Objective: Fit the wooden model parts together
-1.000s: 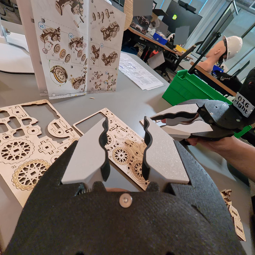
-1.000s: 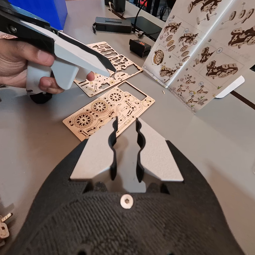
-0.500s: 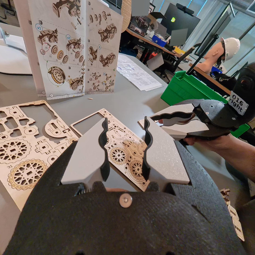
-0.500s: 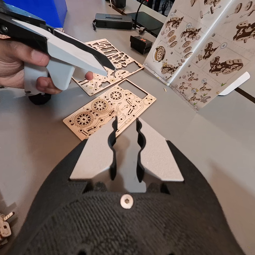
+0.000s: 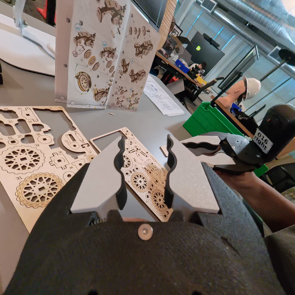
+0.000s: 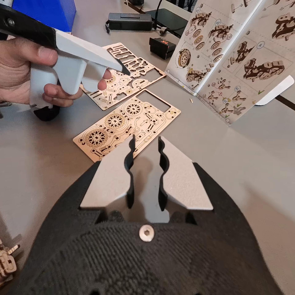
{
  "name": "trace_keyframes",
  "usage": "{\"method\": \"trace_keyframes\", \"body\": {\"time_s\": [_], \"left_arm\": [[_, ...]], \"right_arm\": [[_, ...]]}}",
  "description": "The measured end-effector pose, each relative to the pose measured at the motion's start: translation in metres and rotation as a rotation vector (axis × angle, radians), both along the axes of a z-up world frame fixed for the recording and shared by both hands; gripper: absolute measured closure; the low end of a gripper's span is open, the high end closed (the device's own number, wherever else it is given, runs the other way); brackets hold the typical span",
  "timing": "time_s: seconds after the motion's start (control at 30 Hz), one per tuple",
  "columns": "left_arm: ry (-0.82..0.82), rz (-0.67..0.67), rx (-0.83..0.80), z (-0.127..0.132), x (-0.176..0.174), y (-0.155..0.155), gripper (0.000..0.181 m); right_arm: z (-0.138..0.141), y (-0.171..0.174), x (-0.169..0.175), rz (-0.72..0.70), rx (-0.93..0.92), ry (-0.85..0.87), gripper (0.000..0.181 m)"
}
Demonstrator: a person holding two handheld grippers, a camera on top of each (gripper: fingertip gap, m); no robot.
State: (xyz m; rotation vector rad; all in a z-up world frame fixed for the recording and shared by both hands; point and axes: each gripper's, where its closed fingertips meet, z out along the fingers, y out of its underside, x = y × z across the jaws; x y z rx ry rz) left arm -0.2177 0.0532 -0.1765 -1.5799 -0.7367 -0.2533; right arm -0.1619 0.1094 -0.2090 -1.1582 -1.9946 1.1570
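Two laser-cut wooden part sheets lie flat on the grey table: a small one with spoked wheels (image 5: 143, 167) (image 6: 127, 124) and a larger one, partly emptied (image 5: 32, 151) (image 6: 135, 75). My left gripper (image 5: 145, 138) is open and empty, held above the small sheet; it also shows in the right wrist view (image 6: 126, 71), over the larger sheet. My right gripper (image 6: 146, 138) is open and empty, just above the near edge of the small sheet; in the left wrist view (image 5: 190, 148) it sits to the right. A small loose wooden piece (image 5: 164, 150) lies by it.
A folded instruction sheet (image 5: 102, 63) (image 6: 231, 55) stands behind the wooden sheets. A partly built wooden model (image 6: 6, 263) lies at the near left. A black box (image 6: 162, 46), a black adapter (image 6: 129, 24), a blue box (image 6: 44, 14), a green bin (image 5: 207, 121) and papers (image 5: 162, 99) are around. The grippers' ends are close to 9 centimeters from one another. It is some 15 centimeters from my right tips to the partly built wooden model (image 6: 6, 263).
The left gripper has rolled a little, so its view is tilted. Both grippers stay open and empty over the sheets, and the sheets have not moved.
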Motion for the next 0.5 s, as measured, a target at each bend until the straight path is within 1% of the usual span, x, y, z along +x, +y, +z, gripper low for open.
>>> {"method": "trace_keyframes", "body": {"time_s": [0.23,0.5], "left_arm": [[0.023,0.002,-0.012,0.001,0.001,0.001,0.131],[0.125,-0.007,-0.066,0.003,0.010,0.006,0.131]], "right_arm": [[-0.001,0.000,0.000,-0.002,0.003,-0.009,0.156],[0.002,0.003,-0.001,-0.020,-0.005,0.009,0.160]]}}
